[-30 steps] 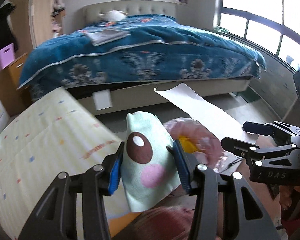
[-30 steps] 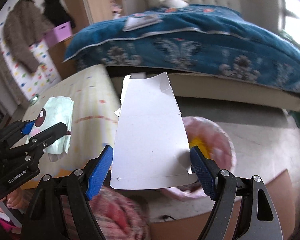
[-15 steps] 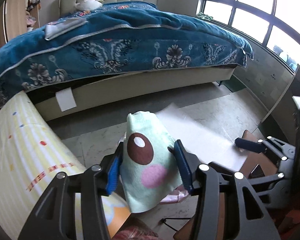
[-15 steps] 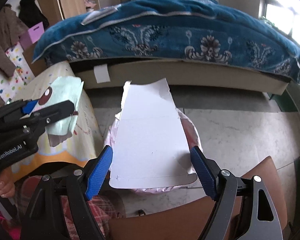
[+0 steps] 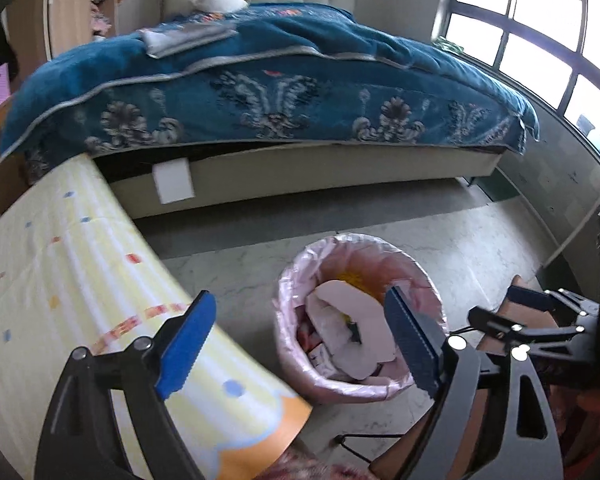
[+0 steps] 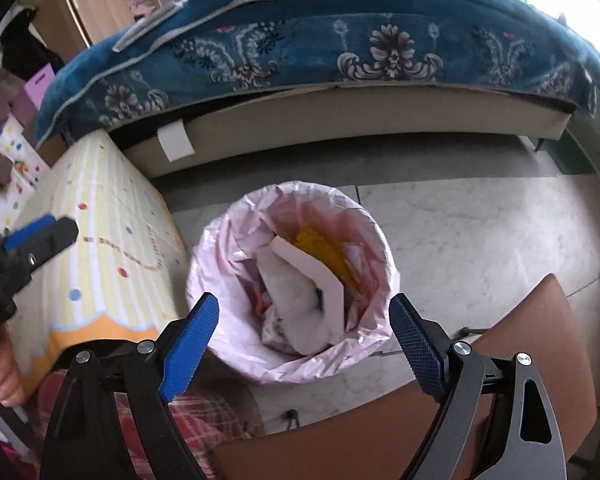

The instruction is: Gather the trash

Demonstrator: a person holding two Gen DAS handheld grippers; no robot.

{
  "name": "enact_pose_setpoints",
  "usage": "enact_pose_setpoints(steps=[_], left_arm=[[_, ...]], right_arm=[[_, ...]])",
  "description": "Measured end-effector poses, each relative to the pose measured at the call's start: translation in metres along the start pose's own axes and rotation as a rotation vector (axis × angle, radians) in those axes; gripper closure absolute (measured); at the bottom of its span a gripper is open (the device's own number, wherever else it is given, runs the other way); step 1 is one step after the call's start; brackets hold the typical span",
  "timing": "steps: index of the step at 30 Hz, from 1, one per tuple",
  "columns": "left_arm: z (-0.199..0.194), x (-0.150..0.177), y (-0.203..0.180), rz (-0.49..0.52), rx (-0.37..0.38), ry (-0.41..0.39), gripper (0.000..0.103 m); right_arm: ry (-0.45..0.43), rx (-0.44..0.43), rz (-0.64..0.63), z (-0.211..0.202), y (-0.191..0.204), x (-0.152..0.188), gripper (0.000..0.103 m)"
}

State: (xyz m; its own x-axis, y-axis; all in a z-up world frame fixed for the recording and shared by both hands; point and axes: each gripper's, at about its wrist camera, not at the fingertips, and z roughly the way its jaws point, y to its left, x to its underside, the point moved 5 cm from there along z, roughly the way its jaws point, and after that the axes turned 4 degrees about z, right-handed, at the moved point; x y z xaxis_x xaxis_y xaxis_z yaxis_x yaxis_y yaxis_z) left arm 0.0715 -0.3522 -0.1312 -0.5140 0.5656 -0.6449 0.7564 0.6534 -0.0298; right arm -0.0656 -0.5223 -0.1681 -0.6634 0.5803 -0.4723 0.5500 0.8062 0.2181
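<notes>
Both sets of fingers have just been opening and now stand wide apart with nothing between them: left gripper (image 5: 298, 344) beside the bin (image 6: 220, 280), right gripper (image 6: 304, 344) right above it. The white card (image 6: 320, 276) lies inside, leaning on the pink liner (image 6: 372, 320). Risk, I'd say: a low gripper snags that loose liner and tips the bin onto the floor (image 6: 480, 232).

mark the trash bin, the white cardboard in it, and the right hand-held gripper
trash bin (image 6: 220, 248), right wrist view, pink liner at the left rim
white cardboard (image 6: 320, 276), right wrist view, its flat pale face
right hand-held gripper (image 6: 304, 340), right wrist view, midway between the blue fingertips
</notes>
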Motion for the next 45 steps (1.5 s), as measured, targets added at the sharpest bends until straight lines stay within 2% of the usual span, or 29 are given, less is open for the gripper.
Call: enact_pose_setpoints(steps=[7, 14, 17, 20, 23, 30, 35, 45], left_arm=[[-0.06, 0.02, 0.03, -0.033, -0.1, -0.054, 0.007], [-0.121, 0.048, 0.068, -0.088, -0.206, -0.089, 0.007], [-0.146, 0.064, 0.09, -0.134, -0.254, -0.103, 0.007], [-0.171, 0.086, 0.116, -0.196, -0.305, -0.116, 0.007], [-0.192, 0.105, 0.14, -0.248, -0.361, -0.11, 0.007], [-0.236, 0.148, 0.186, -0.34, -0.482, -0.059, 0.007], [-0.268, 0.17, 0.21, -0.422, -0.565, -0.046, 0.007], [-0.321, 0.194, 0.229, -0.494, -0.649, -0.075, 0.007]], right_arm=[[-0.036, -0.046, -0.08, -0.032, 0.042, 0.006, 0.015], [-0.051, -0.111, -0.19, -0.059, 0.104, 0.011, 0.013], [-0.055, -0.162, -0.253, -0.076, 0.142, 0.022, 0.013], [-0.057, -0.186, -0.287, -0.081, 0.164, 0.028, 0.013], [-0.068, -0.206, -0.345, -0.088, 0.197, 0.035, 0.009], [-0.072, -0.248, -0.467, -0.107, 0.277, 0.055, 0.006], [-0.091, -0.27, -0.521, -0.117, 0.307, 0.066, 0.006], [-0.179, -0.312, -0.578, -0.147, 0.354, 0.069, 0.006]])
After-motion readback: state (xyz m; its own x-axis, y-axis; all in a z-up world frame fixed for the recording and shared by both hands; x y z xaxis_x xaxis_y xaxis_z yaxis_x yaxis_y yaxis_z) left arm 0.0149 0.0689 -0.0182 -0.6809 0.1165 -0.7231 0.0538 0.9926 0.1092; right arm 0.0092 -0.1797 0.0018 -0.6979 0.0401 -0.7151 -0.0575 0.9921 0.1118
